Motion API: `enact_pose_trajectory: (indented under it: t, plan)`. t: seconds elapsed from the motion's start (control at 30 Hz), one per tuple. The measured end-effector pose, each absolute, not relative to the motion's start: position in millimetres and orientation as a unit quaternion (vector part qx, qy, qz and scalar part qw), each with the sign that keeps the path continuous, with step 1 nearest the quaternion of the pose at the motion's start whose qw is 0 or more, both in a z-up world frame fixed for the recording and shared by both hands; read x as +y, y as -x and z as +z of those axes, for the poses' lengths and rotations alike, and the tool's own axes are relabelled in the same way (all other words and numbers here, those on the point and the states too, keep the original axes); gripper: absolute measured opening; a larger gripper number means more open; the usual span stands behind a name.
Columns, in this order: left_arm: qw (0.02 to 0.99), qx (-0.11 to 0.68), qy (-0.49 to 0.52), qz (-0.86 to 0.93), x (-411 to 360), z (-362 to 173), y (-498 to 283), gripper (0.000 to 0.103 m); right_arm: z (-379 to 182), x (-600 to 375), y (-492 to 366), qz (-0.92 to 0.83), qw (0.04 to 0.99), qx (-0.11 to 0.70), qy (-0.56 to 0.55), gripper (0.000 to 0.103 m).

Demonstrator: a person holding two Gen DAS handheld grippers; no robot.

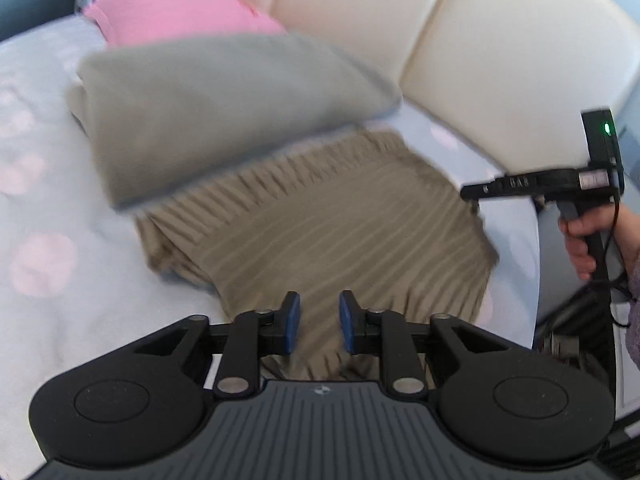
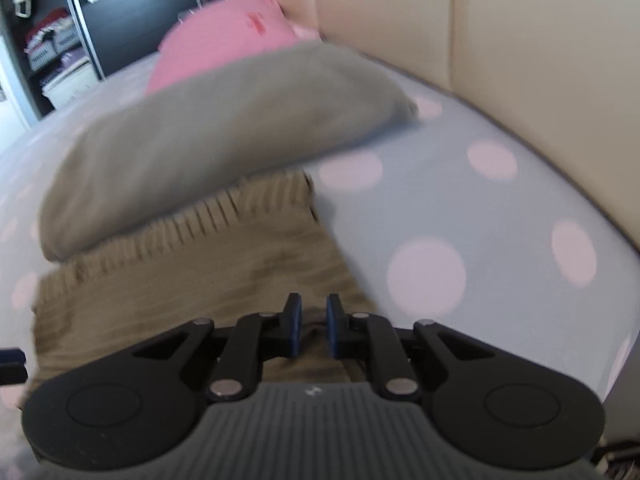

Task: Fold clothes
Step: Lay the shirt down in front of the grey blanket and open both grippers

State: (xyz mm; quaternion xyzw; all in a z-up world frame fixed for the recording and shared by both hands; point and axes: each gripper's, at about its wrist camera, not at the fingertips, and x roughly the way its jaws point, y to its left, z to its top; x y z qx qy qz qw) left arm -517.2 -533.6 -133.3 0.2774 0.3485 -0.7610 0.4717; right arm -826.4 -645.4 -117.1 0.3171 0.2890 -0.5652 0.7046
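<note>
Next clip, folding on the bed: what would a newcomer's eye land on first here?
Probably the ribbed tan knit spread on the polka-dot sheet, right before both grippers. A folded grey garment overlaps its far edge, with a pink pillow behind it, by the cream headboard.

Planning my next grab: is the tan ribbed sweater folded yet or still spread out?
Partly folded, it seems: the tan ribbed sweater lies as a flat, roughly square panel on the bed, no sleeves showing. Its far end is hidden under the grey garment.

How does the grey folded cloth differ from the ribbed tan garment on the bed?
The grey folded cloth is smooth; the ribbed tan garment has knitted ridges. The grey cloth is a thick folded bundle; the tan garment lies flatter. The grey cloth overlaps the tan garment's far edge. Both rest on the dotted sheet.
</note>
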Motion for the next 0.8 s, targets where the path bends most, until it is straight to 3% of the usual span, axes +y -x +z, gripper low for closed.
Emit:
enact_pose_trajectory:
  t: [0.23,0.5,0.57,0.67,0.7,0.8]
  plan:
    - [0.473,0.344,-0.332,-0.74,-533,-165,523,0.009,-160,-641,849,-0.584,0.671,0.298,-0.347,0.001]
    - [0.483,0.343,-0.354,-0.724,-507,-137,512,0.011,-128,-616,849,-0.599,0.657,0.309,-0.337,0.004]
    - [0.487,0.341,-0.353,-0.722,-498,-125,509,0.016,-112,-604,848,-0.598,0.66,0.303,-0.339,0.006]
    - [0.505,0.321,-0.34,-0.726,-481,-99,508,0.042,-82,-579,836,-0.594,0.669,0.298,-0.335,0.009]
    - [0.512,0.312,-0.334,-0.728,-476,-90,508,0.049,-71,-571,831,-0.591,0.673,0.294,-0.333,0.014]
    - [0.526,0.296,-0.319,-0.73,-460,-63,508,0.055,-43,-542,813,-0.59,0.679,0.281,-0.334,0.036]
